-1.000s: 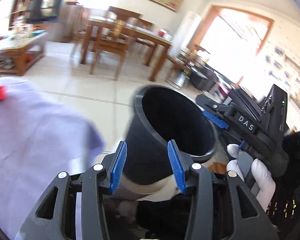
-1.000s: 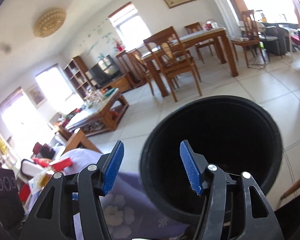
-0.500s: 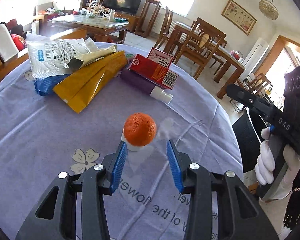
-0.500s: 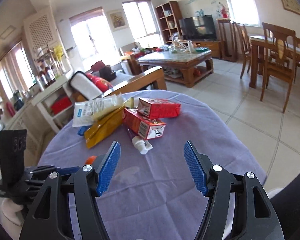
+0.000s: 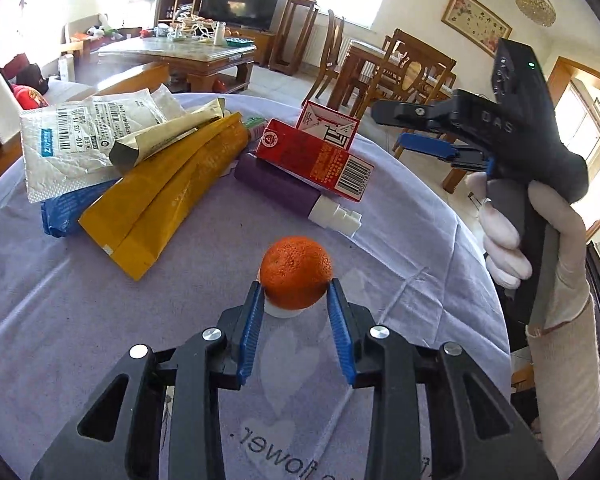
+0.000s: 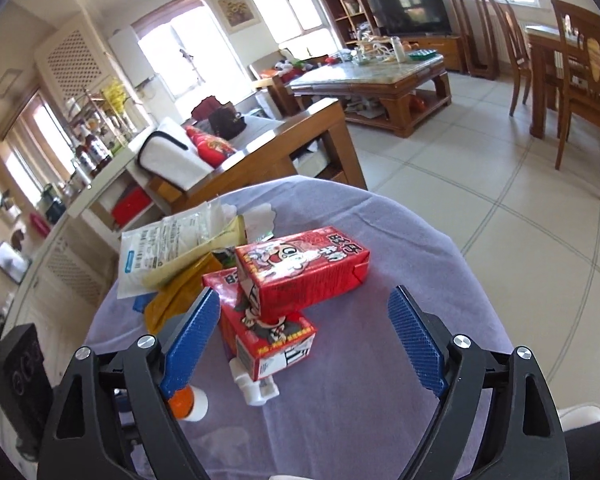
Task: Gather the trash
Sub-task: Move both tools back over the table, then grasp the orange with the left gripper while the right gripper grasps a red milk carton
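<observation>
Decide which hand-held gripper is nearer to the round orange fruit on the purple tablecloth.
Left. The left hand-held gripper has its blue pads on either side of the round orange fruit. The right hand-held gripper is open over the red cartons, farther away.

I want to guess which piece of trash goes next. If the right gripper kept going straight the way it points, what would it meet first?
Most likely the nearer red carton, lying between the open right gripper fingers, with the second red carton stacked across it just beyond. Depth is unclear.

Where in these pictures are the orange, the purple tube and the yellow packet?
orange (image 5: 296, 271), left wrist view, middle of its peel.
purple tube (image 5: 276, 186), left wrist view, middle of its purple body.
yellow packet (image 5: 168, 196), left wrist view, its broad upper face.
</observation>
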`<control>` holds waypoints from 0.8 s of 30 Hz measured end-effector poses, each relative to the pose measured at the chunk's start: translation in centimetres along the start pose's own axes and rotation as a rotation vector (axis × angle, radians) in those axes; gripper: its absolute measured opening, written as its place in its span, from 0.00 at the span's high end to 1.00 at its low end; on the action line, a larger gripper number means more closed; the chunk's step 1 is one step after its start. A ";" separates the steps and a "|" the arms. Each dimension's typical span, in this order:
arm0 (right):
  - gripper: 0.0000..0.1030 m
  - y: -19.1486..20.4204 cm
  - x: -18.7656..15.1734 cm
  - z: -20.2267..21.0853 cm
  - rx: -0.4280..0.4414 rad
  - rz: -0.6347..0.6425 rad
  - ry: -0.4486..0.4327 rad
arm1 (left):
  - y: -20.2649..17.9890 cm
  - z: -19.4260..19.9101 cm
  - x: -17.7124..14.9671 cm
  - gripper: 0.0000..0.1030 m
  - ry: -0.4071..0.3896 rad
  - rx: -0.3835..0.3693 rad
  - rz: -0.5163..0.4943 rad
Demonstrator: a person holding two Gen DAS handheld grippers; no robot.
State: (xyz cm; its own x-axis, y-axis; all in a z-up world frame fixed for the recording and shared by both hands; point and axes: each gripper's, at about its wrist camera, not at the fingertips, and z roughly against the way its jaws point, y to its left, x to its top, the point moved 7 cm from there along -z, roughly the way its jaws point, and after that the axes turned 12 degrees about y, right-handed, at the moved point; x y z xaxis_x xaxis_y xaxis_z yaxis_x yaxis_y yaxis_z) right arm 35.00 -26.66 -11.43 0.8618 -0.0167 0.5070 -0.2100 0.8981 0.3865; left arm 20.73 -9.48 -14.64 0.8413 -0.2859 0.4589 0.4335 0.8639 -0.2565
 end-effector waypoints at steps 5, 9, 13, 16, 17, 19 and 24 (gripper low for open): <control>0.12 0.0 1.9 -3.0 0.017 -0.011 0.060 | 0.2 0.6 0.3 0.67 -0.015 0.016 -0.029; 0.06 0.5 2.3 -3.7 0.064 -0.076 0.103 | 0.0 0.4 0.8 0.67 -0.016 0.025 -0.059; 0.06 0.9 2.6 -4.1 0.081 -0.190 0.159 | -0.8 -0.4 1.9 0.67 -0.002 0.047 -0.111; 0.06 0.5 2.3 -4.5 0.162 -0.340 0.221 | -1.0 -0.7 2.5 0.65 0.006 0.028 -0.126; 0.06 0.4 2.1 -4.6 0.189 -0.382 0.237 | -0.9 -0.9 2.7 0.65 0.010 0.019 -0.124; 0.06 0.6 1.8 -4.9 0.229 -0.434 0.262 | -1.0 -0.9 2.6 0.65 0.014 0.003 -0.122; 0.06 -0.1 1.1 -5.9 0.317 -0.538 0.259 | -1.1 -0.4 1.9 0.65 -0.001 -0.004 -0.164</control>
State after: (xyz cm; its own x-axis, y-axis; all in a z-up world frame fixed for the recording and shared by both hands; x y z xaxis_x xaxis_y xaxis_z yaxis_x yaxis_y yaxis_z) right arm 38.64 -24.21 -15.45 0.9587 -0.2842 -0.0047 0.1879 0.6211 0.7609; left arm 21.96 -11.09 -13.82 0.7589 -0.4222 0.4957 0.5661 0.8041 -0.1818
